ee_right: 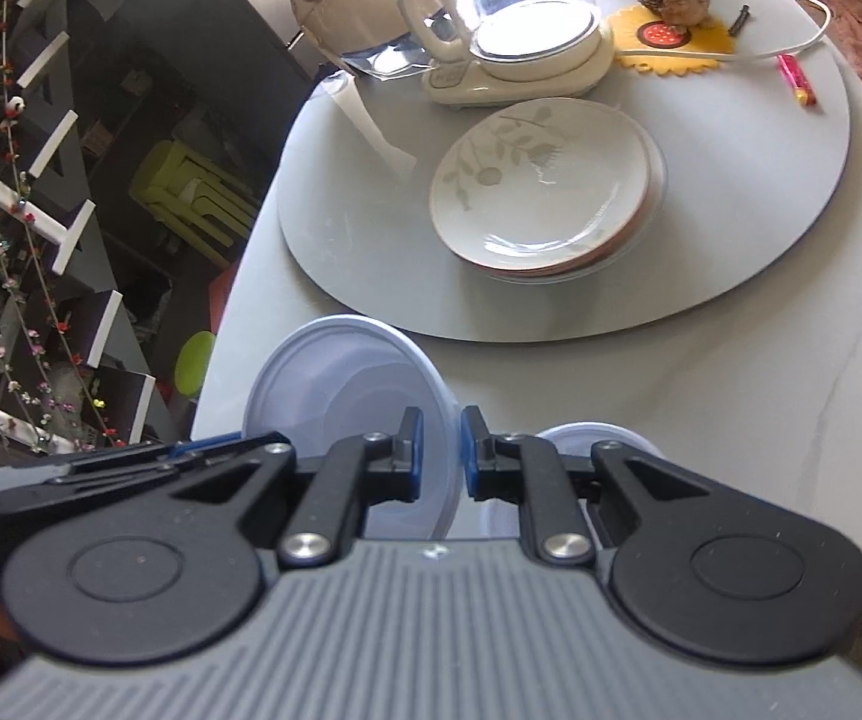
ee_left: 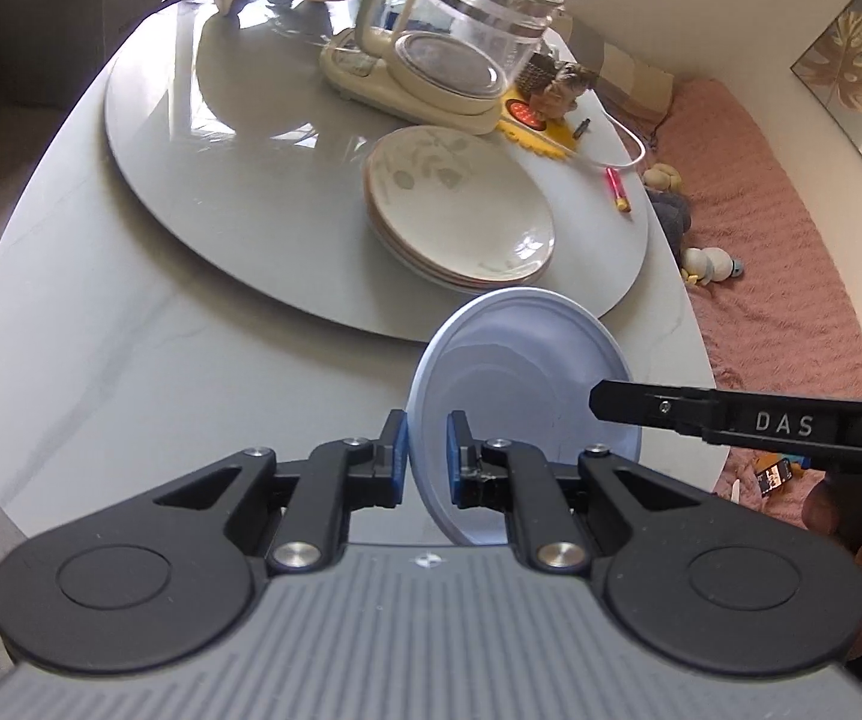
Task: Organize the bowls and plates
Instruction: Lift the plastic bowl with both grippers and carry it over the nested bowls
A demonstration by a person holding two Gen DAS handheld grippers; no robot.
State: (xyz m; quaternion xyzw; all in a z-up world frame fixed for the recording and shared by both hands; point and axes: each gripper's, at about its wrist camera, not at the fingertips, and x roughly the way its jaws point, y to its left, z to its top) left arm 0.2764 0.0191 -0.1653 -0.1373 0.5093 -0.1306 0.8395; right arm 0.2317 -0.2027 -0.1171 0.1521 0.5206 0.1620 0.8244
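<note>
Both my grippers, left [ee_left: 427, 457] and right [ee_right: 438, 457], clenched on opposite rims of the blue plate [ee_left: 515, 396]; plate stack [ee_left: 458, 207] lies straight ahead on the turntable [ee_left: 191, 138].

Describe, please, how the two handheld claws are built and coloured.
Both match: the left claw and right claw have black linkage arms with silver pivot bolts, blue pads inside the fingers, and a ribbed grey body. The right claw's finger bears white "DAS" lettering.

left hand-held gripper [ee_left: 427, 456]: pads clamped, angled down | right hand-held gripper [ee_right: 442, 455]: pads clamped, angled down
</note>
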